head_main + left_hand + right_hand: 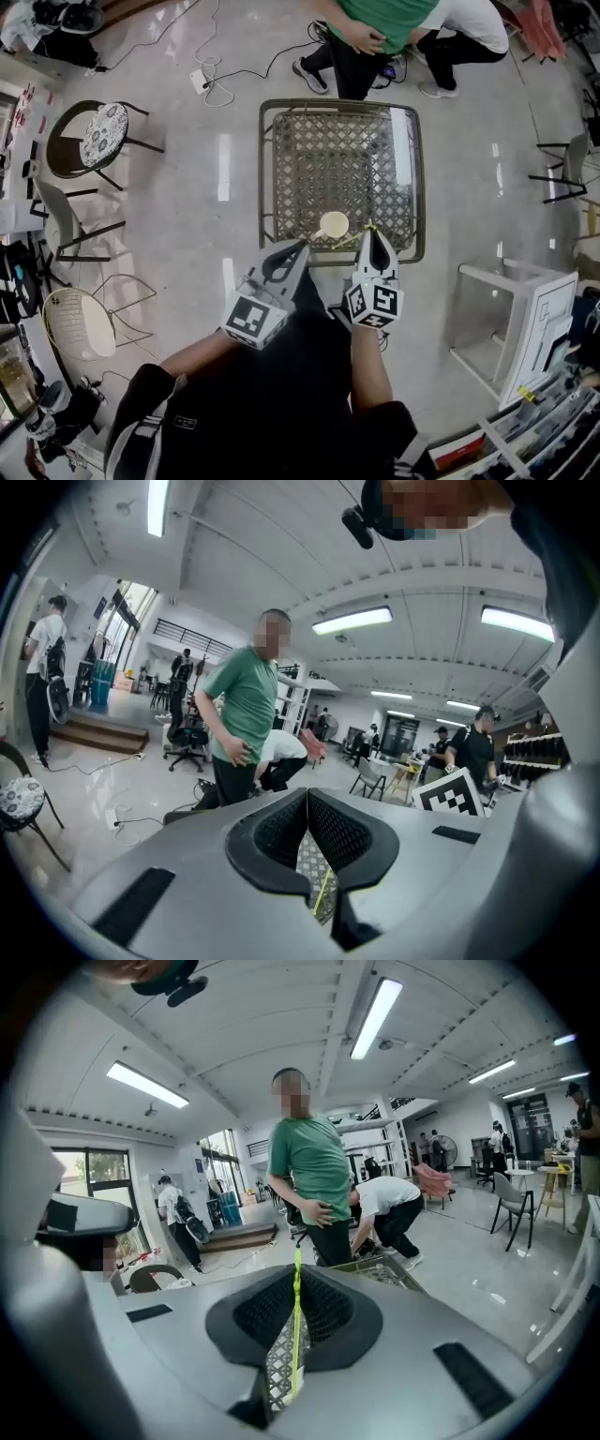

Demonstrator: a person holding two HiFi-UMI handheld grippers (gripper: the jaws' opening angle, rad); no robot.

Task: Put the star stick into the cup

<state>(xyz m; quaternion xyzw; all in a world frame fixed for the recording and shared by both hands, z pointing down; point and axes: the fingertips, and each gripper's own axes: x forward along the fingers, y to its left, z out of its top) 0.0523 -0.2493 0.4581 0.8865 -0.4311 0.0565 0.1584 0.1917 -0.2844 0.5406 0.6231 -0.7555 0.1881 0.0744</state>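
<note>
Fingers of right gripper (296, 1279) clamp thin yellow-green star stick (293, 1354) partway along shaft; prob light, bendy, slippery, so pinch firm. Left gripper (307, 794) fingers together, empty. Cream round cup (333, 225) at stick's 9 o'clock on lattice metal surface (375, 141).

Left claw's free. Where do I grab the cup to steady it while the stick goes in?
Take the cup by its near-left rim, one jaw inside, one outside, with the left claw coming from its own side. The cup stands upright, mouth up, and the right claw, shut on the star stick, is at its near right, so probably leave that side free.
</note>
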